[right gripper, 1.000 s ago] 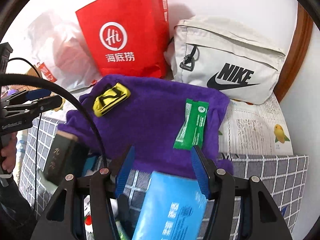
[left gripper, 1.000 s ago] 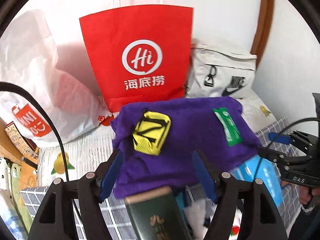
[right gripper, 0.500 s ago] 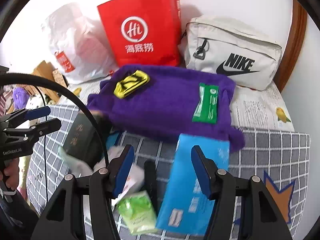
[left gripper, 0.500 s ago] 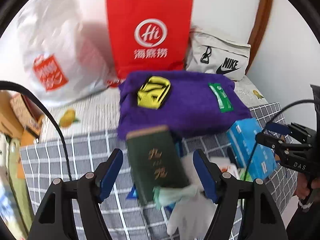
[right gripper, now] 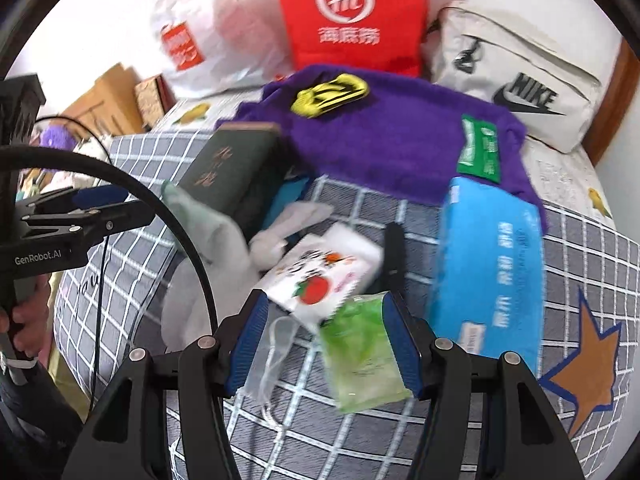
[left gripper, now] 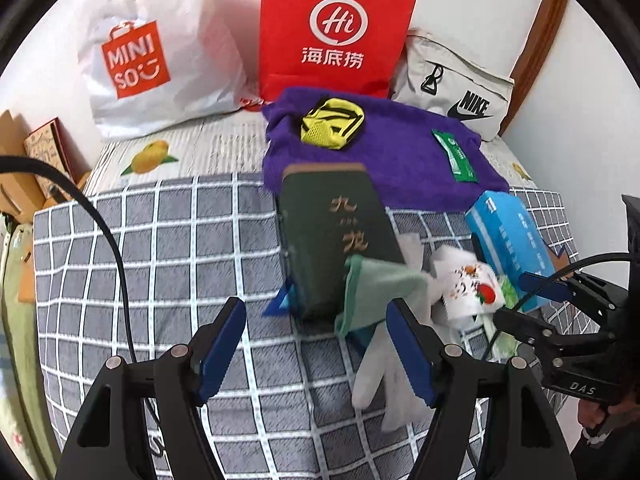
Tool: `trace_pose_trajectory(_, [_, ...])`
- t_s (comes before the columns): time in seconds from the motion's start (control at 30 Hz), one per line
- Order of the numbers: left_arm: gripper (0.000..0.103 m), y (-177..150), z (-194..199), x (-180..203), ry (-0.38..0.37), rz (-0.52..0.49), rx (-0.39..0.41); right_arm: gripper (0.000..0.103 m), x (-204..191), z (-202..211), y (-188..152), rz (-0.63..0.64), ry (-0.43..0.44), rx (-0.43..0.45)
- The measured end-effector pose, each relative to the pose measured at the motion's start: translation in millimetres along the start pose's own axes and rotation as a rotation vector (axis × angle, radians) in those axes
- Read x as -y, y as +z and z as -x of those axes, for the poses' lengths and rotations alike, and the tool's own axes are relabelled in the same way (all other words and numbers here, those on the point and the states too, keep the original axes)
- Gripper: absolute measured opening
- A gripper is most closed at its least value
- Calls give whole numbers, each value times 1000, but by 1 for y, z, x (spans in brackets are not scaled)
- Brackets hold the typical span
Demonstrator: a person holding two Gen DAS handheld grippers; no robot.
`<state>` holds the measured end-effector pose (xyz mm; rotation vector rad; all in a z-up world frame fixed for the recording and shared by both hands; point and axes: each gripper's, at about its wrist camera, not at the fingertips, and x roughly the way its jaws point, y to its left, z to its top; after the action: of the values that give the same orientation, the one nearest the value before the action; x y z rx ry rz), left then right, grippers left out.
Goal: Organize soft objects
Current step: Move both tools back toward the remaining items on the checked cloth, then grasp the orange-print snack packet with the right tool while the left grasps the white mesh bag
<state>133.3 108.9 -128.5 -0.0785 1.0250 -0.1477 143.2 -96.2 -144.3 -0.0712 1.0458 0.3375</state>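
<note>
A purple towel (left gripper: 400, 160) (right gripper: 392, 140) lies at the back of the bed, with a yellow pouch (left gripper: 332, 124) (right gripper: 330, 94) and a green sachet (left gripper: 456, 156) (right gripper: 480, 148) on it. In front lie a dark green box (left gripper: 340, 236) (right gripper: 228, 168), a pale green cloth (left gripper: 376, 292), a white glove (left gripper: 384, 376), a white tissue pack (left gripper: 468, 284) (right gripper: 320, 276), a green wipes pack (right gripper: 364, 352) and a blue tissue pack (left gripper: 508, 244) (right gripper: 488, 268). My left gripper (left gripper: 316, 348) is open and empty before the box. My right gripper (right gripper: 322, 344) is open above the wipes pack.
A red paper bag (left gripper: 336, 28), a white Miniso bag (left gripper: 148, 56) and a white Nike bag (left gripper: 456, 88) stand against the wall. The grey checked blanket (left gripper: 160, 264) covers the bed. Cardboard boxes (right gripper: 108, 100) sit at the left. A face mask (right gripper: 272, 356) lies by the wipes pack.
Both grippers have pulled back and up from the purple towel, so the box, glove, packs and blanket now show in front. Both stay open and empty.
</note>
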Motion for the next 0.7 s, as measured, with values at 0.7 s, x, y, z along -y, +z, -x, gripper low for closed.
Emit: trace_pose_trajectory(0.7, [71,-25,1,-34,14,65,-20,42,-36,-39,10,159,-94,10])
